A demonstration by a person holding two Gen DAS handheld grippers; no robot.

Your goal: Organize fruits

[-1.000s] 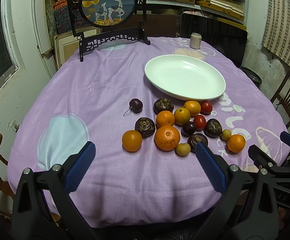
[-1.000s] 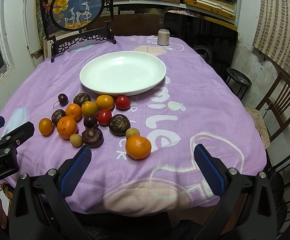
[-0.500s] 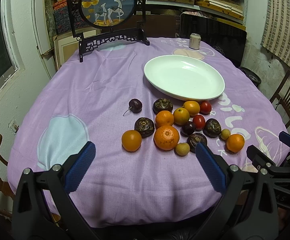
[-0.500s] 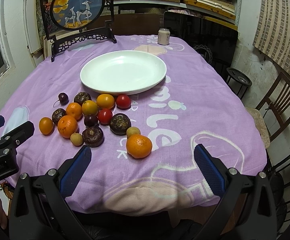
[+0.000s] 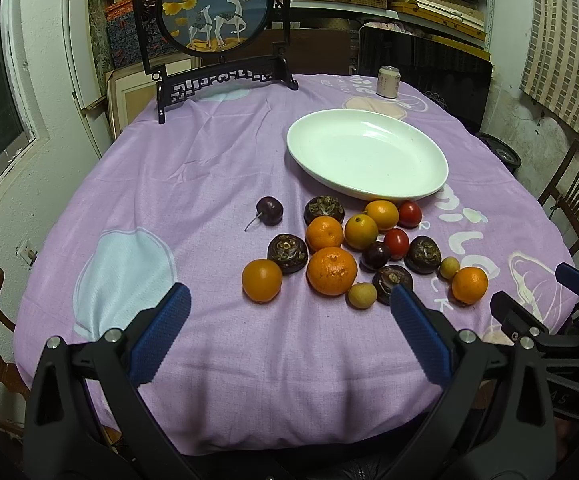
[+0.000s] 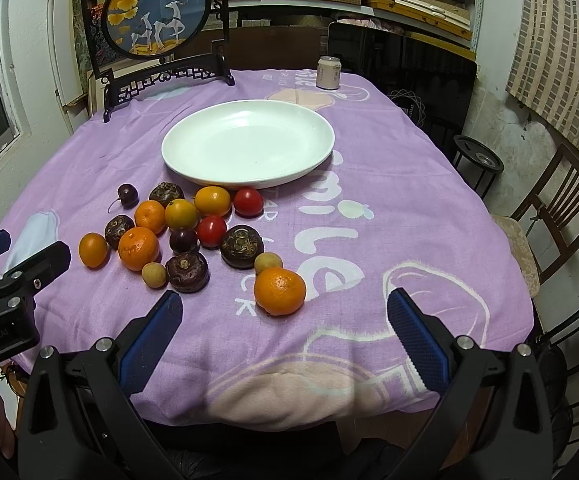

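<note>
Right wrist view shows the right gripper (image 6: 281,320) low at the near edge of the table, its blue fingers (image 6: 151,330) wide apart and holding nothing. An orange (image 6: 280,291) sits just past them, a little apart from the pile. It looks round, firm and not heavy, so I think it could roll away — best to close the fingers on its two sides, across the fat middle. The red tomatoes (image 6: 248,201) look smooth and soft, so they likely need a gentle squeeze. The dark fruits (image 6: 187,271) look bumpy and hard, easier to grip. All the fruits lie on the purple cloth (image 6: 409,208), on the near side of the empty white plate (image 6: 249,176).

Left wrist view shows the left gripper (image 5: 289,320), fingers also spread wide and empty. It sees the big orange (image 5: 332,271) and a smaller orange (image 5: 262,280) close up, and the cherry (image 5: 269,211) with its thin stem — that stem is harder to see in the right view. The right view shows a chair (image 6: 561,208) beside the table more fully.
</note>
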